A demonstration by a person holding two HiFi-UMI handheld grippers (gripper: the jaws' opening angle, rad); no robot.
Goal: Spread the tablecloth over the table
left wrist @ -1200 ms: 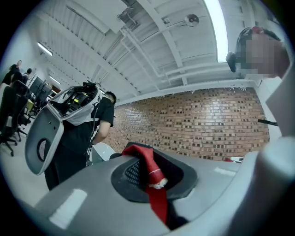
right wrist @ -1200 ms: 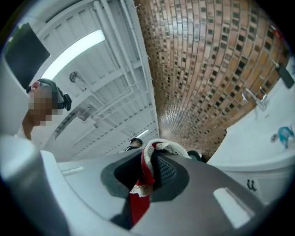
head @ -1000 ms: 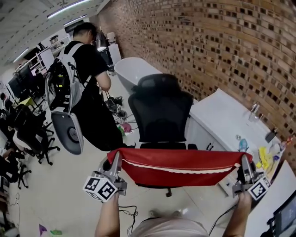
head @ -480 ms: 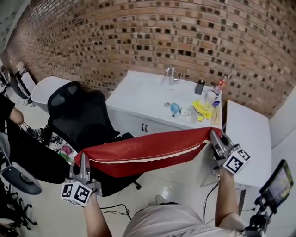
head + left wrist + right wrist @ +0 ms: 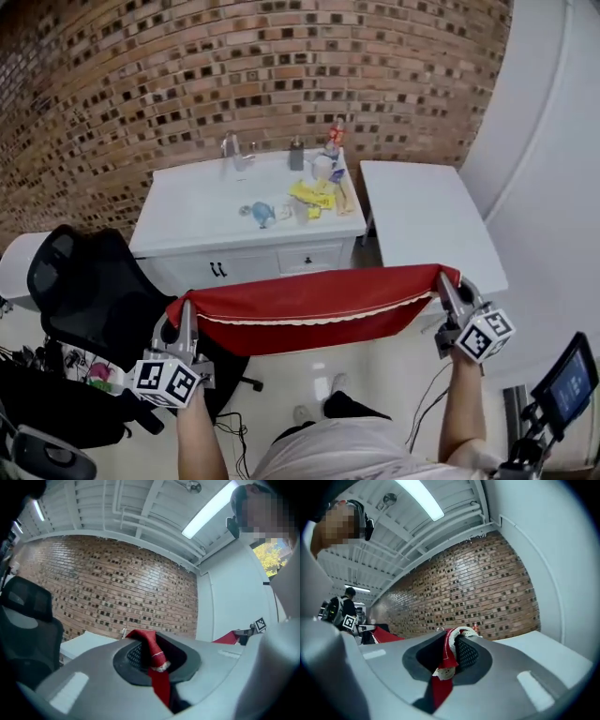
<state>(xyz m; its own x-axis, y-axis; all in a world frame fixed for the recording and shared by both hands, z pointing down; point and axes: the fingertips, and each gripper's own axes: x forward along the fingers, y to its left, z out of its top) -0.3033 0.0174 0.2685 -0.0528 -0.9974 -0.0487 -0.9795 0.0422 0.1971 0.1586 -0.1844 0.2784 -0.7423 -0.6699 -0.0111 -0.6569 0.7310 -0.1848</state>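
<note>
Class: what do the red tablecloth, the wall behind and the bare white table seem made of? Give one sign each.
Tablecloth: fabric, matte; it sags and folds, with cream lace-like trim. Wall: rough brick, mortar lines showing. White table: smooth, faintly glossy, perhaps laminate or painted board.

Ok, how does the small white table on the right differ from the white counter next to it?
The counter carries bottles, a tap and yellow items; the table is bare. The counter has cupboard doors and a drawer in front; the table shows none. Both are white and stand by the brick wall.
</note>
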